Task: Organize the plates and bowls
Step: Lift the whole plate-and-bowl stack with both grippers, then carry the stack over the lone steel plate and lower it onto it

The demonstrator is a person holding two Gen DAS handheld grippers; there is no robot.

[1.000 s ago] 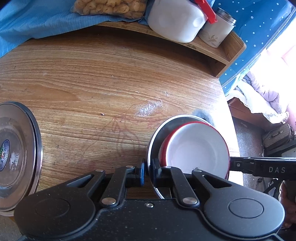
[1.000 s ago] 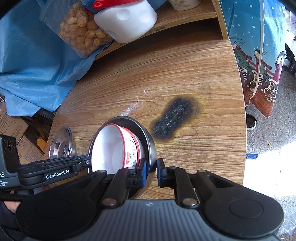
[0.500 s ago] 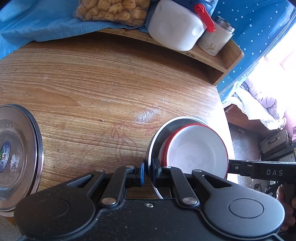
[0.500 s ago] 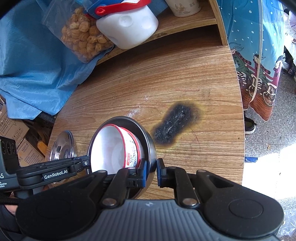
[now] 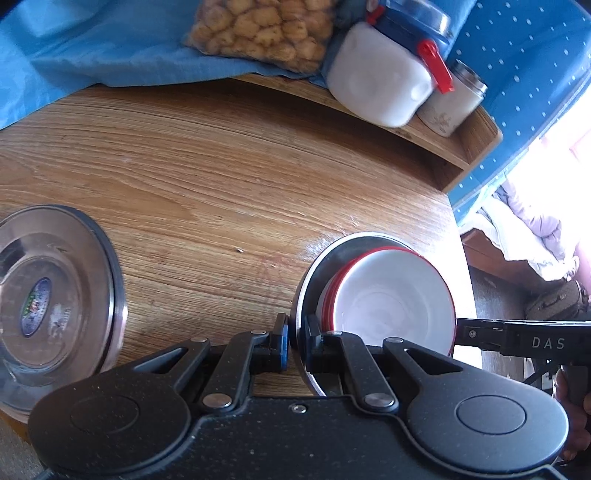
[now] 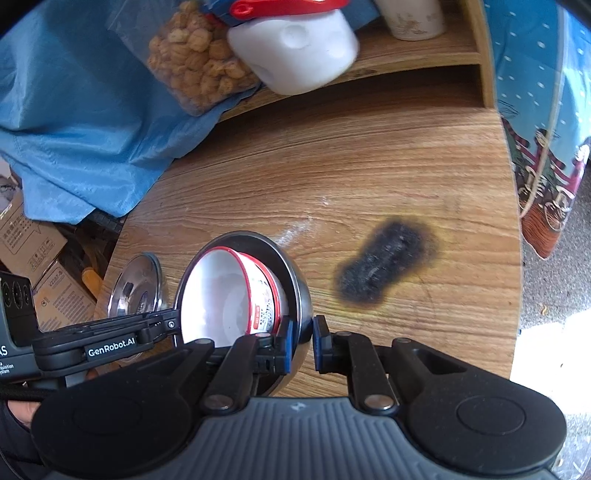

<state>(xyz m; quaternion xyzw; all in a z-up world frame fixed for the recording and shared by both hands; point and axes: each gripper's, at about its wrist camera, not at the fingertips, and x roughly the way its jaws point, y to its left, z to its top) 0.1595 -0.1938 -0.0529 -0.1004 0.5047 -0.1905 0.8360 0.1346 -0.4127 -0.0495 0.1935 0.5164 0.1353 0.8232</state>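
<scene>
A steel bowl (image 5: 314,266) holds stacked white bowls with red rims (image 5: 391,302). My left gripper (image 5: 295,341) is shut on the steel bowl's left rim. My right gripper (image 6: 301,339) is shut on its opposite rim, seen in the right wrist view with the steel bowl (image 6: 295,280) and the white bowls (image 6: 221,291) inside. The bowl is held between both grippers just above the wooden table (image 5: 221,166). A steel plate (image 5: 55,295) lies on the table at the left; it also shows in the right wrist view (image 6: 136,284).
A raised shelf (image 5: 443,136) at the back carries a white jug with a red clasp (image 5: 380,77), a small jar (image 5: 454,99), a bag of nuts (image 5: 266,33) and a blue cloth (image 5: 92,48). A black burn mark (image 6: 384,266) is on the table. The table's edge is at the right.
Both grippers with the steel bowl have shifted slightly toward me and away from the shelf; more of the shelf and the plate are in view. Both grips are unchanged.
</scene>
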